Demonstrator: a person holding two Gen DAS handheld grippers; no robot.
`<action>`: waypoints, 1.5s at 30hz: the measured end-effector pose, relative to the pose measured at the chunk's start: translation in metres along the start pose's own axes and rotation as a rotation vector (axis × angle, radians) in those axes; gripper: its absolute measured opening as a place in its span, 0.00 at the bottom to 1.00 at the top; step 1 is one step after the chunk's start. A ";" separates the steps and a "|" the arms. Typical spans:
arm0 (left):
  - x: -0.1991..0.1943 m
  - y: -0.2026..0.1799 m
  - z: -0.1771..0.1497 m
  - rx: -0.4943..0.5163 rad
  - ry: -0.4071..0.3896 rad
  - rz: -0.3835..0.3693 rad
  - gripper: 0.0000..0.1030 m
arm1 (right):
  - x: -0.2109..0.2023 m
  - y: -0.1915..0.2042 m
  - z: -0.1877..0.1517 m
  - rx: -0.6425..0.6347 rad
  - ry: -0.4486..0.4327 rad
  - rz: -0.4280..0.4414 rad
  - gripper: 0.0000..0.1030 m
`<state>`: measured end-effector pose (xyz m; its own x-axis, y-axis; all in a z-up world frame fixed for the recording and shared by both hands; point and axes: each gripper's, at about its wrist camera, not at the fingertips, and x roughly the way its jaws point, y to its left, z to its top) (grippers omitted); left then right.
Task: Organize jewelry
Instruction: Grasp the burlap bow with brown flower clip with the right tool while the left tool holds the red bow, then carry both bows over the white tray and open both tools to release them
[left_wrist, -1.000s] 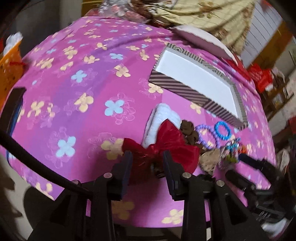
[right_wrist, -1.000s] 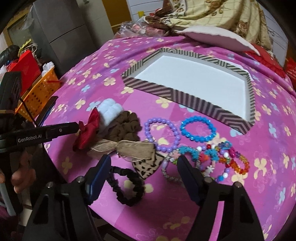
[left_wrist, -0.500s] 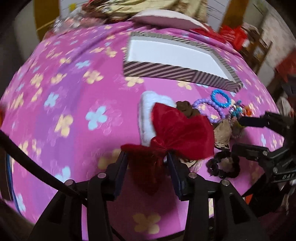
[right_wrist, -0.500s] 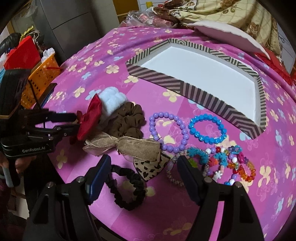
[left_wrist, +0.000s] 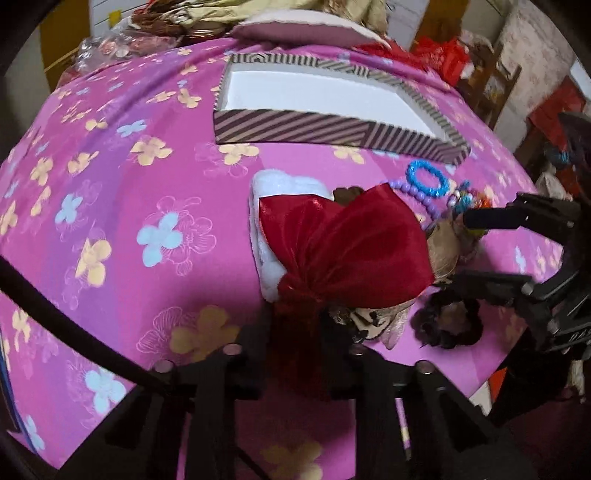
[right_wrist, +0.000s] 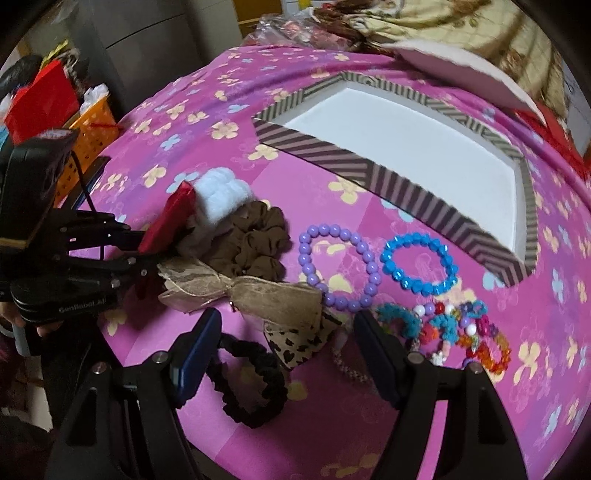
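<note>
My left gripper (left_wrist: 295, 332) is shut on a red satin bow (left_wrist: 351, 251) and holds it just above the pink flowered cloth; the bow also shows in the right wrist view (right_wrist: 166, 221). My right gripper (right_wrist: 284, 339) is open and empty over a black scrunchie (right_wrist: 255, 384) and a heart-print bow (right_wrist: 295, 341). A tan ribbon bow (right_wrist: 240, 288), a brown scrunchie (right_wrist: 255, 243), a white fluffy scrunchie (right_wrist: 221, 195), a purple bead bracelet (right_wrist: 340, 266), a blue bead bracelet (right_wrist: 417, 266) and mixed colourful bracelets (right_wrist: 454, 332) lie nearby. An empty striped box (right_wrist: 406, 136) stands behind.
An orange basket (right_wrist: 88, 125) and a red bag (right_wrist: 40, 99) stand off the table's left side. A white lid (right_wrist: 461, 62) and patterned fabric (right_wrist: 461, 22) lie behind the box. The table's front edge is close under both grippers.
My left gripper has lifted the red bow off the pile and swung right toward the box. My right gripper has edged closer to the black scrunchie.
</note>
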<state>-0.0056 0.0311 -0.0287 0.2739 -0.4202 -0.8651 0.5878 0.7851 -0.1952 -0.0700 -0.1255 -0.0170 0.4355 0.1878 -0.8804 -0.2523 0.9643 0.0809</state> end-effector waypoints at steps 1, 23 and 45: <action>-0.003 0.001 -0.001 -0.014 -0.014 -0.001 0.32 | 0.000 0.003 0.002 -0.021 -0.002 -0.005 0.75; -0.044 0.015 -0.001 -0.223 -0.108 0.064 0.31 | 0.022 0.007 0.012 -0.077 -0.014 0.117 0.26; -0.002 0.005 0.143 -0.193 -0.138 0.119 0.31 | -0.006 -0.083 0.100 0.117 -0.195 -0.010 0.26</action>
<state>0.1059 -0.0293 0.0380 0.4411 -0.3677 -0.8187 0.3928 0.8993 -0.1922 0.0348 -0.1884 0.0285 0.5993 0.2002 -0.7751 -0.1501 0.9792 0.1369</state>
